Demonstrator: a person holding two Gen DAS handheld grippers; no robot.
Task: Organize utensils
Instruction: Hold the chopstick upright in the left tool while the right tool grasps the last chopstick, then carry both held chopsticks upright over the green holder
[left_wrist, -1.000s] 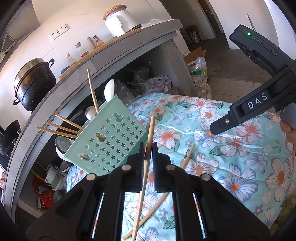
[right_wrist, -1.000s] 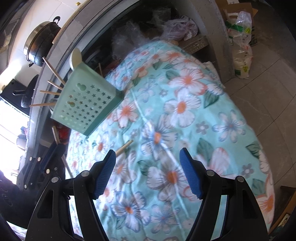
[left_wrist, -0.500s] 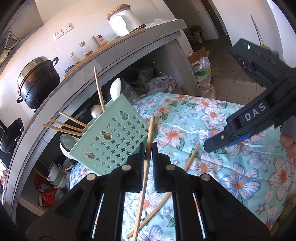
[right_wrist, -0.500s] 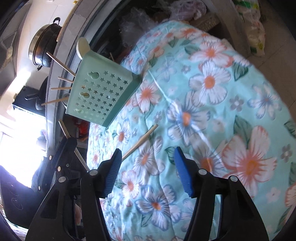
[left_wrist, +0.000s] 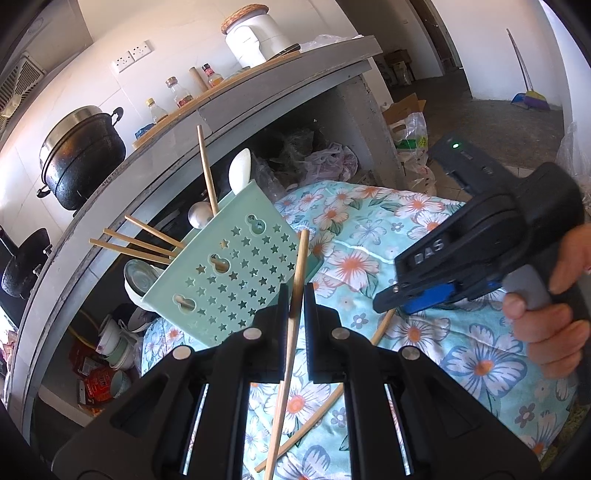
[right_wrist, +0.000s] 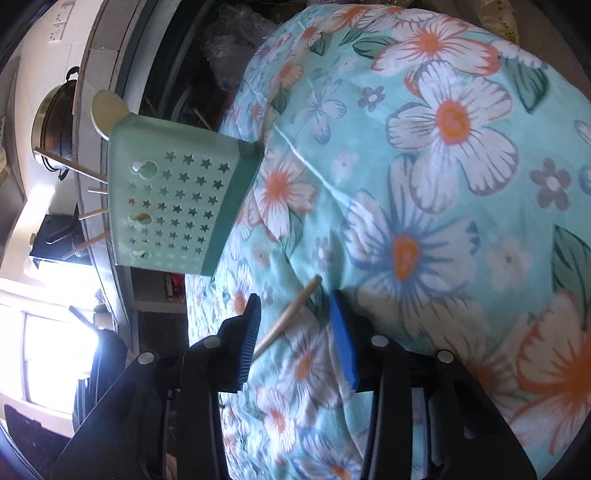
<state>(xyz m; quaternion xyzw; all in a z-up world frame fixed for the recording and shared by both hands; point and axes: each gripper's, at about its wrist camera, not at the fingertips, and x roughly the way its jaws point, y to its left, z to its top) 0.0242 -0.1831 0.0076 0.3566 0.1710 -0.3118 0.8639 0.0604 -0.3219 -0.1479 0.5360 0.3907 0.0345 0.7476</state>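
Note:
My left gripper is shut on a wooden chopstick and holds it upright in front of the mint green utensil holder. The holder leans at the table's far edge with several chopsticks and a white spoon in it; it also shows in the right wrist view. My right gripper is open low over the floral cloth, its fingers on either side of a second chopstick that lies there. That chopstick shows in the left wrist view too, under the right gripper.
The table is covered with a floral cloth. Behind it runs a grey counter with a black pot, bottles and a white jar. Bowls and bags sit on the shelf under the counter.
My right gripper has come down toward the cloth and narrowed around the lying chopstick. My left gripper still holds its chopstick, with the holder a little closer in view.

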